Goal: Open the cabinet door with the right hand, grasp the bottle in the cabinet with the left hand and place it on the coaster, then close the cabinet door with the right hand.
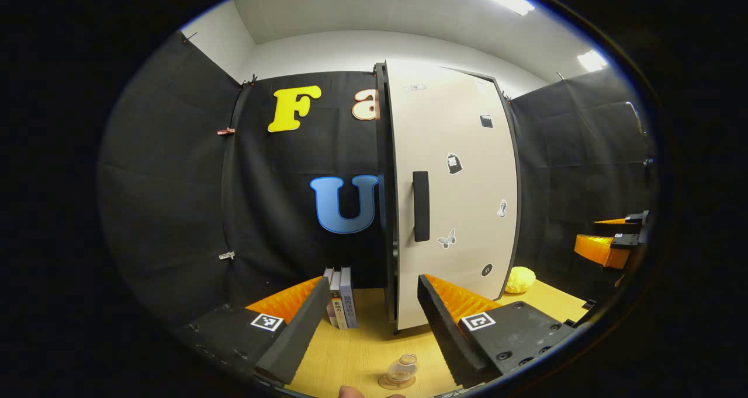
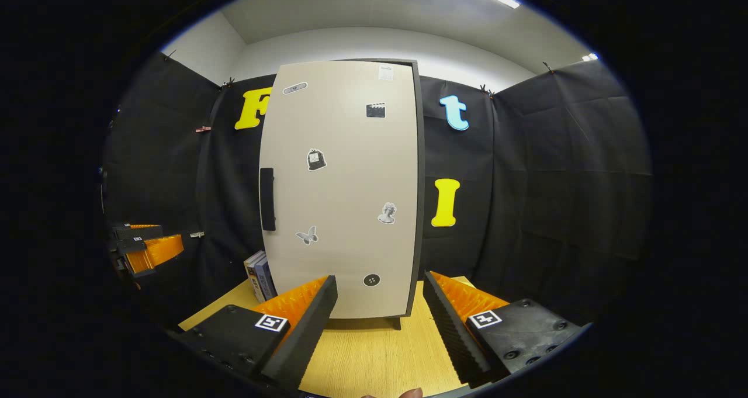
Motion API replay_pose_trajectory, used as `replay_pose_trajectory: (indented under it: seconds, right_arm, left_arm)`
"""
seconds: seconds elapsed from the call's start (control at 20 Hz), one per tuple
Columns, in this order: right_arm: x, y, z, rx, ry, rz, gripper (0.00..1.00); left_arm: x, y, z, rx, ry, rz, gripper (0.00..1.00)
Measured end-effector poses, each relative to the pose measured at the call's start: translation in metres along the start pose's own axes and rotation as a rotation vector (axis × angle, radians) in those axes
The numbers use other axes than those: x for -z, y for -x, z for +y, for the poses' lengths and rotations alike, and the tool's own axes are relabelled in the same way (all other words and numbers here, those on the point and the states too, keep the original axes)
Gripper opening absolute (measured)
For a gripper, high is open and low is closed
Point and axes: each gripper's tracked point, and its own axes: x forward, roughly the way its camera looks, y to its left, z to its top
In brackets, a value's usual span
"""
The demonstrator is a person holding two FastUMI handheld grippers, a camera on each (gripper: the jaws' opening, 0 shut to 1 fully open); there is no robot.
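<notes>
The tall cabinet has a beige door with a black handle, and the door lies shut against the dark frame. In the left gripper view, a small clear bottle stands upright on a round coaster on the table, low between my fingers. My left gripper is open and empty, a little back from the cabinet's handle side. My right gripper is open and empty too, facing the door's lower half. Each gripper appears at the other view's edge: the right gripper, the left gripper.
A few books stand upright on the wooden table left of the cabinet. A yellow ruffled object lies by the cabinet's right foot. Black cloth walls close the booth on three sides.
</notes>
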Motion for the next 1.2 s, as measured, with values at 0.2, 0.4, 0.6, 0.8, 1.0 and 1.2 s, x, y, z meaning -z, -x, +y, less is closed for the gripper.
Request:
replay_pose_trajectory:
  seconds: [0.2,0.4,0.6,0.8,1.0,1.2]
  right_arm:
    - [-0.0004,-0.0031,0.0024,-0.005,0.000,0.003,0.96]
    - [-0.0003,-0.0048,0.0048,-0.011,0.008,0.006,0.96]
    - [0.0006,-0.0058,0.0068,-0.015,0.008,0.010,0.96]
    - [0.0009,-0.0065,0.0052,-0.016,0.009,0.011,0.96]
    - [0.0006,-0.0069,0.0041,-0.008,0.013,0.007,0.96]
    - [0.0021,-0.0084,-0.0013,-0.004,0.002,0.001,0.97]
  left_arm:
    - [-0.0008,-0.0022,0.0009,-0.001,-0.003,-0.001,0.95]
    - [-0.0004,-0.0031,-0.0006,0.000,-0.002,-0.001,0.95]
    - [-0.0010,-0.0035,-0.0017,0.002,-0.005,-0.002,0.95]
    - [-0.0012,-0.0042,-0.0048,0.005,-0.006,-0.002,0.95]
    - [-0.0021,-0.0059,-0.0053,0.003,-0.004,-0.006,0.95]
    - [-0.0016,-0.0083,-0.0086,-0.001,-0.003,-0.005,0.95]
